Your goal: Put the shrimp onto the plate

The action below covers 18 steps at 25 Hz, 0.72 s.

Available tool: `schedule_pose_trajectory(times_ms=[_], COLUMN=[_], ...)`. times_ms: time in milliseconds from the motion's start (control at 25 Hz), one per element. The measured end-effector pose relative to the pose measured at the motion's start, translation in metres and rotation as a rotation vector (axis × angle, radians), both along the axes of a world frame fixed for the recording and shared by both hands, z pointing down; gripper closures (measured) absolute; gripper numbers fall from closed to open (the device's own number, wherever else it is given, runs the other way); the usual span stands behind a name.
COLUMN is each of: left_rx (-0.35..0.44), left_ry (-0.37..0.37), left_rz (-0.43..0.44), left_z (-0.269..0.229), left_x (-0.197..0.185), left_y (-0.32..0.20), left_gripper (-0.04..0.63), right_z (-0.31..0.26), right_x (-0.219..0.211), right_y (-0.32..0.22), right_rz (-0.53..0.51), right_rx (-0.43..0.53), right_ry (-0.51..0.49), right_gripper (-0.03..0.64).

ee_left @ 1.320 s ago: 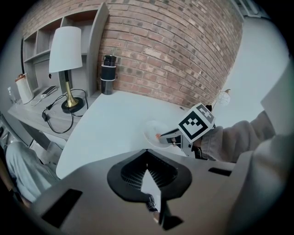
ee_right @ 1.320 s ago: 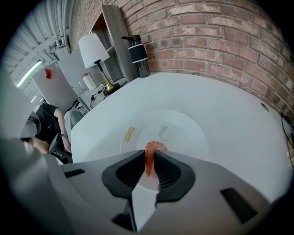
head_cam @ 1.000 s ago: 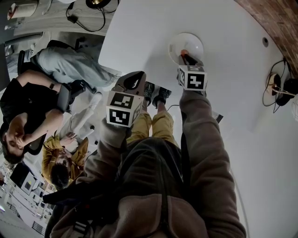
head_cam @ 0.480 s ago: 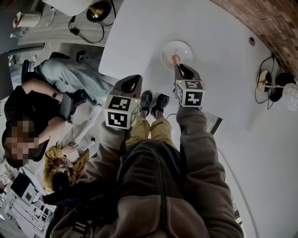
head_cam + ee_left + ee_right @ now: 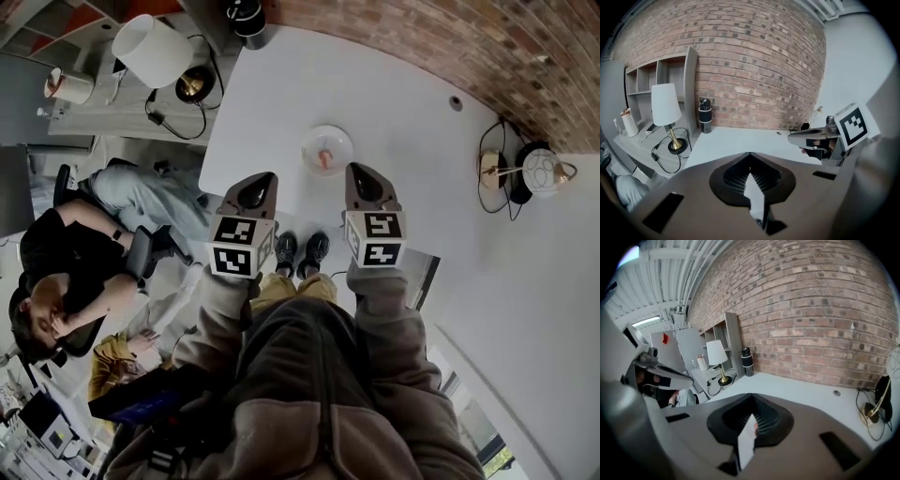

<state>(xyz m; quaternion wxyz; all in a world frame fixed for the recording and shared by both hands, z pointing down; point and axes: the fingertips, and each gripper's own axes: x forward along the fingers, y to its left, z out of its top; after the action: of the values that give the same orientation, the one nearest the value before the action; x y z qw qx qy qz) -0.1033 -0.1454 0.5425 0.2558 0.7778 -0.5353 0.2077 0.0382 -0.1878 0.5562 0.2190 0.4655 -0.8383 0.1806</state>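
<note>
while your left gripper (image 5: 255, 192) and right gripper (image 5: 363, 183) hang closed, empty, shrimp (image 5: 325, 157) rests on plate (image 5: 312, 142) at upper centre, white table (image 5: 403, 122) meeting brick wall (image 5: 422, 37).

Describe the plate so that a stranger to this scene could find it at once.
Start at the big white table below the brick wall. Near its front edge sits a small round white plate. It alone carries a pinkish-orange shrimp.

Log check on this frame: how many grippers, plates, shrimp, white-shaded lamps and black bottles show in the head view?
grippers: 2, the left gripper and the right gripper
plate: 1
shrimp: 1
white-shaded lamp: 1
black bottle: 1
Total: 6
</note>
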Motion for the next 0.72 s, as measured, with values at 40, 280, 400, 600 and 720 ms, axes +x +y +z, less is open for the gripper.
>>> schedule_pose_trajectory(times_ms=[40, 280, 400, 600, 720], left_rx=[0.016, 0.18, 0.296, 0.44, 0.532], left_ry=[0.005, 0.059, 0.075, 0.098, 0.098], left_rz=[0.0, 0.023, 0.017, 0.014, 0.024], left_z=[-0.008, -0.078, -0.119, -0.177, -0.215], left_x=[0.001, 0.017, 0.024, 0.029, 0.034], left_y=[0.0, -0.011, -0.018, -0.022, -0.023], left_gripper=[0.591, 0.591, 0.591, 0.591, 0.591], right_z=[-0.011, -0.075, -0.105, -0.155, -0.188], right_x=[0.004, 0.028, 0.037, 0.052, 0.059], right_y=[0.004, 0.018, 0.018, 0.018, 0.019], right_rz=[0.012, 0.091, 0.101, 0.128, 0.135], right_rx=[0.02, 0.122, 0.187, 0.28, 0.347], right_ry=[-0.005, -0.051, -0.047, -0.063, -0.072], right_gripper=[0.614, 0.615, 0.615, 0.615, 0.615])
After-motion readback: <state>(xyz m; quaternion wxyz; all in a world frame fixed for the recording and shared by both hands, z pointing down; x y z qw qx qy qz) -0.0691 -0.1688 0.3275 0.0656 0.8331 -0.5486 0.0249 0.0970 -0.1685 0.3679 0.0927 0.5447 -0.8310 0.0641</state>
